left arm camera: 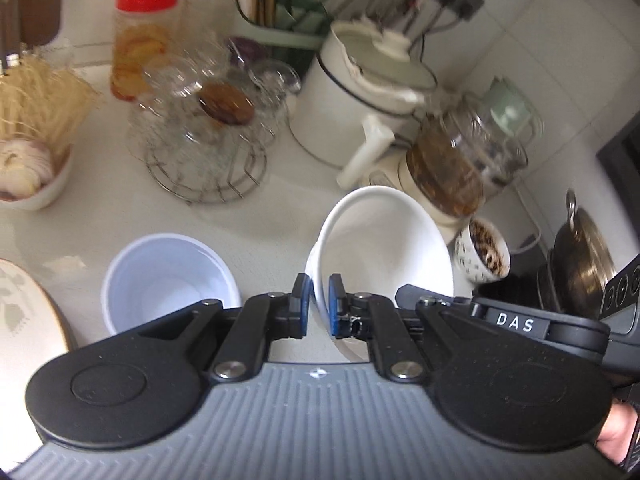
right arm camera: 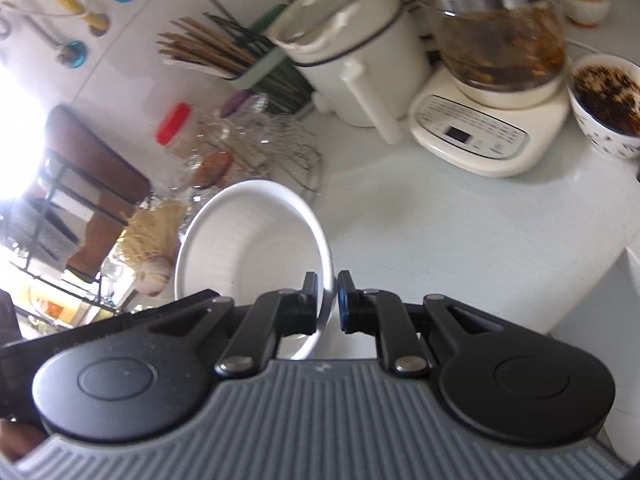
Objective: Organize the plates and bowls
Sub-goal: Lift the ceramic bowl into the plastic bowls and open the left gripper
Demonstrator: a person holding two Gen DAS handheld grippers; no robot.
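On the white countertop (left arm camera: pixel 256 216), between the two hand-held tools: one white ceramic bowl (left arm camera: pixel 384 240), tilted on edge and lifted clear of the surface, opening turned toward the left wrist camera. Left gripper (left arm camera: pixel 319 306): blue-padded fingers (left arm camera: pixel 335 308) closed on the bowl's near rim, one pad inside and one outside. Right gripper (right arm camera: pixel 328 304): fingers pinched on the opposite rim of the same bowl, rim edge seen between the pads; its black body with the "DAS" label shows at the right of the left wrist view. Beside the held bowl, to its left: one pale bluish-white bowl (left arm camera: pixel 168 280), upright on the counter, just apart from the left gripper's arm. Far left edge: part of a plate (left arm camera: pixel 24 320) with a leaf pattern and brownish rim. Rear of counter: wire rack (left arm camera: pixel 204 160) holding clear glasses and a brown lid; red-capped jar (left arm camera: pixel 144 40) with yellow contents; small white bowl of garlic (left arm camera: pixel 28 172) with dried noodles above it; cream lidded jug (left arm camera: pixel 360 100) with side handle; glass kettle (right arm camera: pixel 500 40) of brown liquid on a cream control base (right arm camera: pixel 480 132); patterned cup (left arm camera: pixel 482 254) with dark residue, near the held bowl; holder of chopsticks (right arm camera: pixel 208 52); metal pot (left arm camera: pixel 580 256) at far right. Both views are motion-blurred.
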